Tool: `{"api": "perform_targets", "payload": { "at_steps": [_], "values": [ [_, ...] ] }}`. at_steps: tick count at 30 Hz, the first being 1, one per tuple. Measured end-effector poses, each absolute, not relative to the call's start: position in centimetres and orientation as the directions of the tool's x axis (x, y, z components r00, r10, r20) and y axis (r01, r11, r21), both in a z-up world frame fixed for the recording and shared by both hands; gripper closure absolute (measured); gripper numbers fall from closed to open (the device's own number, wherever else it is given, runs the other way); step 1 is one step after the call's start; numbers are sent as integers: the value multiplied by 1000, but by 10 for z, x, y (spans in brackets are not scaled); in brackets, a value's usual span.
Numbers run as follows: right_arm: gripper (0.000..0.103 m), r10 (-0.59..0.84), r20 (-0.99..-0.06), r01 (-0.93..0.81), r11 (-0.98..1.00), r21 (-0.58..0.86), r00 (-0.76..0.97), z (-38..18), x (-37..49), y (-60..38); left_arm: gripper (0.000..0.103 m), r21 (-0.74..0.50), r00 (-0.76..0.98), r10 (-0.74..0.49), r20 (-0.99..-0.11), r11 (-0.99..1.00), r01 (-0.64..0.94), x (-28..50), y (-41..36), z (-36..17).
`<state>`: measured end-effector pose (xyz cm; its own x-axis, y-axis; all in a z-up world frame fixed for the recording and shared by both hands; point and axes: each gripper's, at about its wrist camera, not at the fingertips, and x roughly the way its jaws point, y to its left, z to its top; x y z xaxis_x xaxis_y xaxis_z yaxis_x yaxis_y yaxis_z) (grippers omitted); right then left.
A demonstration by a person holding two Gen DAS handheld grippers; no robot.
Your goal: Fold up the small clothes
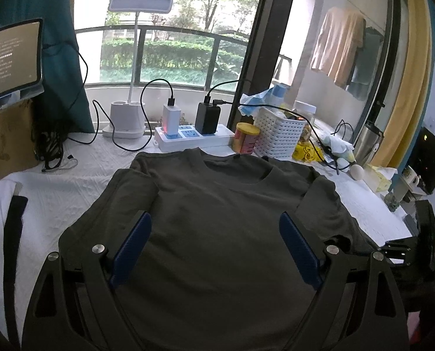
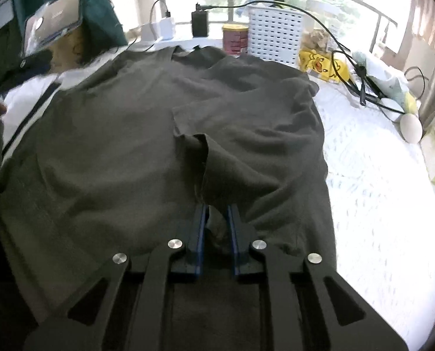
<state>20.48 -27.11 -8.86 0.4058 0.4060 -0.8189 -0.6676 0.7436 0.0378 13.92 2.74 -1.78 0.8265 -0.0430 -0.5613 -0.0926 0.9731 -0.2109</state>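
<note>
Evidently mid-fold: olive T-shirt (image 1: 217, 204) lay flat on white-covered table (image 1: 80, 187), right gripper (image 2: 216, 213) pinching folded-over sleeve edge, left gripper (image 1: 214, 234) spread wide above chest. Next, probably: carrying that edge across, laying it smooth.

Your way is open over the white textured tablecloth (image 2: 372, 193); the white perforated plastic basket (image 1: 279, 136) and black cables (image 2: 361, 87) crowd the far edge.

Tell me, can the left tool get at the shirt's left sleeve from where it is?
Probably yes. The left tool hangs open over the olive shirt, and the left sleeve lies flat just beside it with nothing on top. The right tool is pinching fabric elsewhere.
</note>
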Motion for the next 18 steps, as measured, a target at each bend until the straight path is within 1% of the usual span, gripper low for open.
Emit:
{"api": "perform_targets", "payload": {
  "at_steps": [4, 5, 7, 8, 9, 10, 11, 18],
  "values": [
    [88, 374, -833, -683, 730, -6, 407, -86, 192, -276, 12, -216, 827, -44, -560, 972, -95, 138, 28, -15],
    [86, 369, -836, -676, 737, -3, 406, -86, 191, -280, 12, -218, 828, -44, -559, 971, -96, 138, 30, -14],
    [79, 382, -834, -665, 747, 26, 397, -82, 191, -290, 12, -219, 827, -42, -561, 971, -98, 140, 32, -13],
    [65, 388, -829, -660, 750, 31, 402, -79, 191, -293, 12, -218, 825, -41, -563, 971, -101, 141, 33, -13],
    [48, 398, -819, -652, 757, 40, 412, -75, 193, -298, 12, -219, 823, -40, -566, 970, -103, 144, 35, -14],
    [41, 409, -808, -643, 764, 50, 423, -71, 196, -302, 12, -219, 821, -39, -569, 970, -106, 146, 36, -14],
    [37, 415, -800, -635, 770, 56, 433, -67, 200, -304, 12, -221, 820, -39, -571, 969, -108, 149, 38, -15],
    [37, 390, -780, -527, 845, 92, 489, -61, 265, -306, 12, -212, 818, -36, -574, 972, -105, 161, 40, -16]
  ]
}}
